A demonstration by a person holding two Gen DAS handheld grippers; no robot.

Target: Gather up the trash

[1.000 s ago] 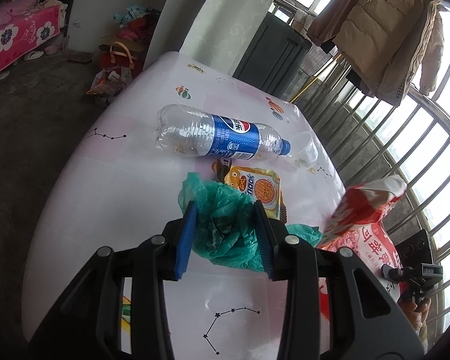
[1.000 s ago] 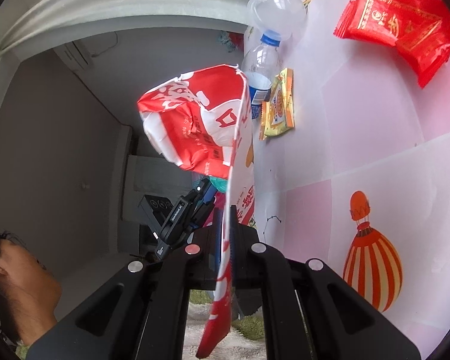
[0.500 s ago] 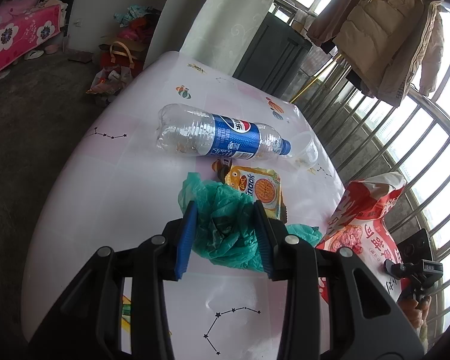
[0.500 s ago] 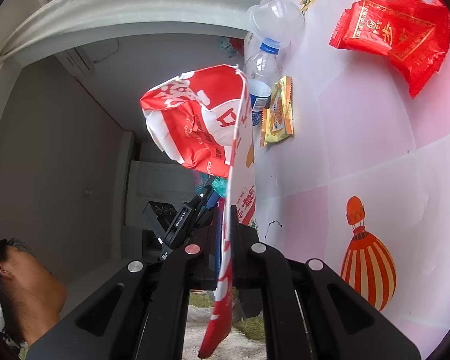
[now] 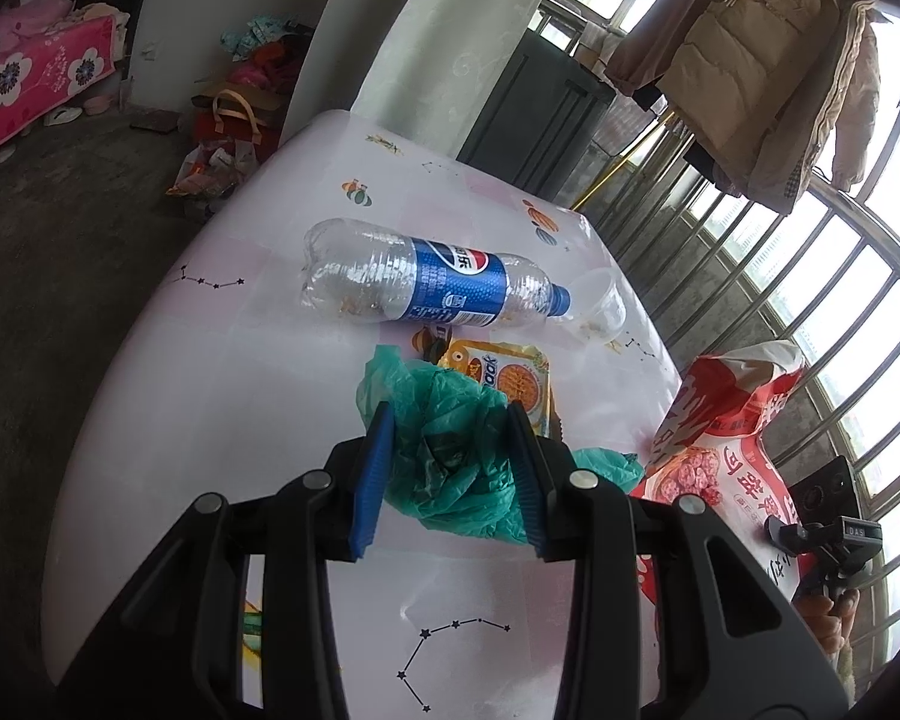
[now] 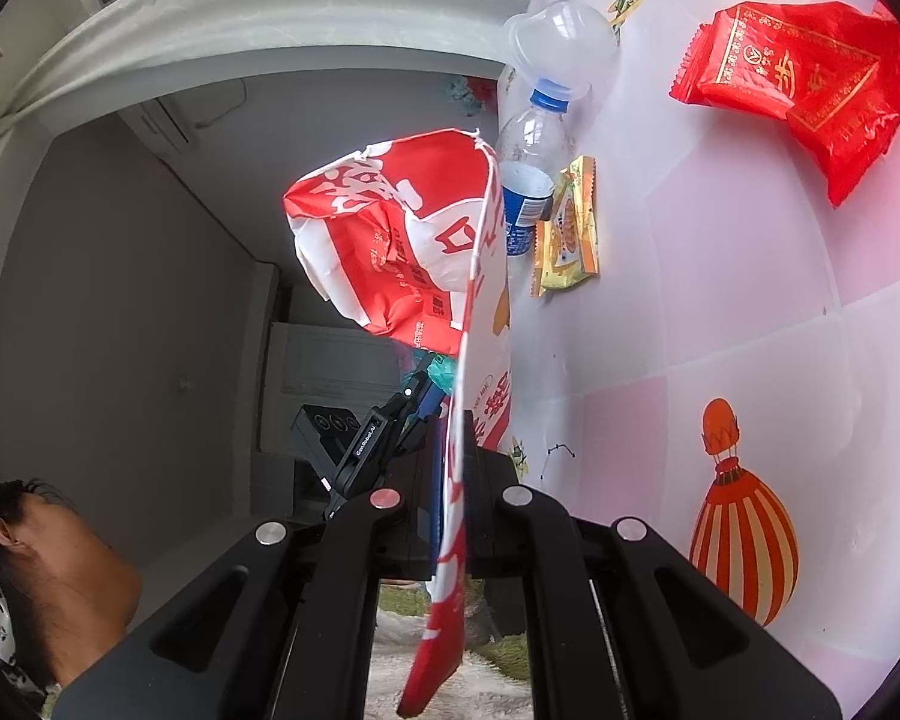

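My left gripper (image 5: 450,414) is shut on a crumpled green plastic bag (image 5: 444,468) that lies on the pale patterned table (image 5: 210,390). My right gripper (image 6: 453,426) is shut on the edge of a red and white bag (image 6: 390,240), held up with its mouth open at the table's right edge (image 5: 720,438). Beyond the green bag lie a yellow snack wrapper (image 5: 510,372), an empty clear bottle with a blue label (image 5: 426,282) and a clear plastic cup (image 5: 597,306) at the bottle's cap. A red foil wrapper (image 6: 810,78) lies further along the table.
A metal window grille (image 5: 810,276) runs past the table's right side, with a beige coat (image 5: 768,72) hanging above it. A dark cabinet (image 5: 540,102) stands behind the table. Bags and clutter (image 5: 228,126) sit on the floor at the left. A person's head (image 6: 42,564) is at the lower left.
The red and white bag has shifted only slightly in the right gripper's hold. The left gripper and the green bag have stayed where they were.
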